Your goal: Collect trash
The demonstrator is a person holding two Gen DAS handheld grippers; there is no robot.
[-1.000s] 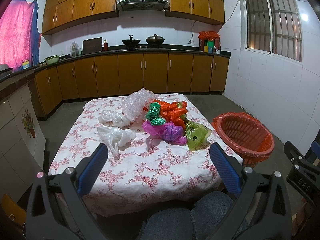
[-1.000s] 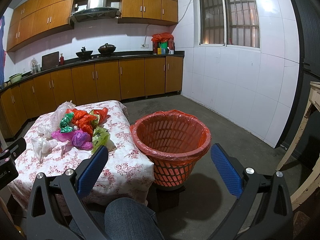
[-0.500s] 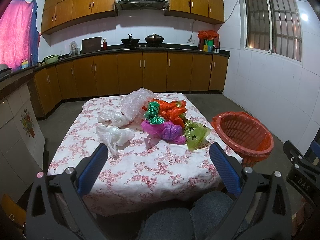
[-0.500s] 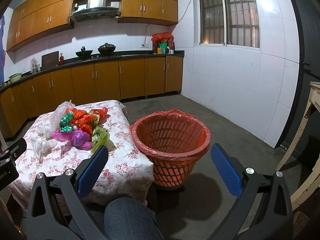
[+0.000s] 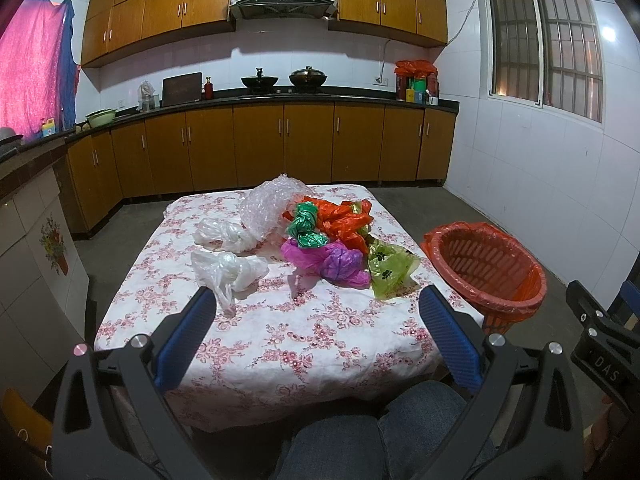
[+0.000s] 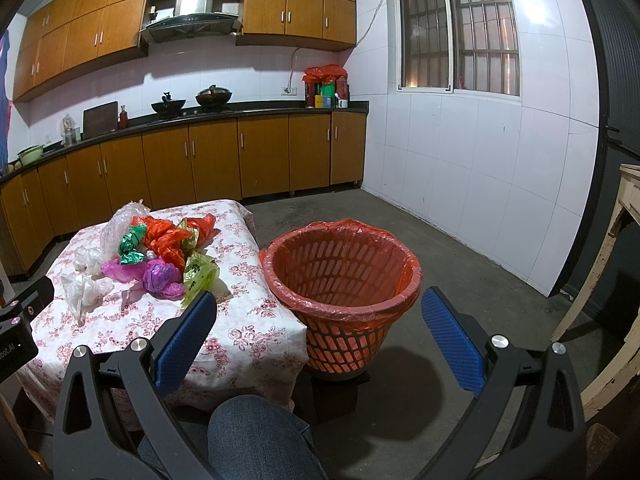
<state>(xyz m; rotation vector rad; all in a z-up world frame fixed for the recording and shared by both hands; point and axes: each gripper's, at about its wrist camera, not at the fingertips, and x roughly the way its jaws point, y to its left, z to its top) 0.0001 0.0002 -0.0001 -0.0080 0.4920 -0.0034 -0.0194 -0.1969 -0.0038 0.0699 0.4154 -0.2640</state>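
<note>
A pile of crumpled plastic bags lies on a low table with a floral cloth (image 5: pixel 280 332): white bags (image 5: pixel 230 270), bubble wrap (image 5: pixel 268 208), a green bag (image 5: pixel 304 228), orange bags (image 5: pixel 344 220), a purple-pink bag (image 5: pixel 332 260) and a yellow-green bag (image 5: pixel 390 270). An orange basket (image 6: pixel 344 276) lined with an orange bag stands on the floor right of the table. My left gripper (image 5: pixel 316 304) is open and empty, short of the table's near edge. My right gripper (image 6: pixel 318 308) is open and empty, facing the basket.
Kitchen cabinets (image 5: pixel 280 144) run along the back wall. A white tiled wall (image 6: pixel 480 160) is at the right. A pale wooden frame (image 6: pixel 612 280) stands at the far right. A person's knee in jeans (image 6: pixel 256 436) is below the grippers.
The left view has shifted very slightly; the table and bags sit marginally higher in frame. Both grippers stay open and empty.
</note>
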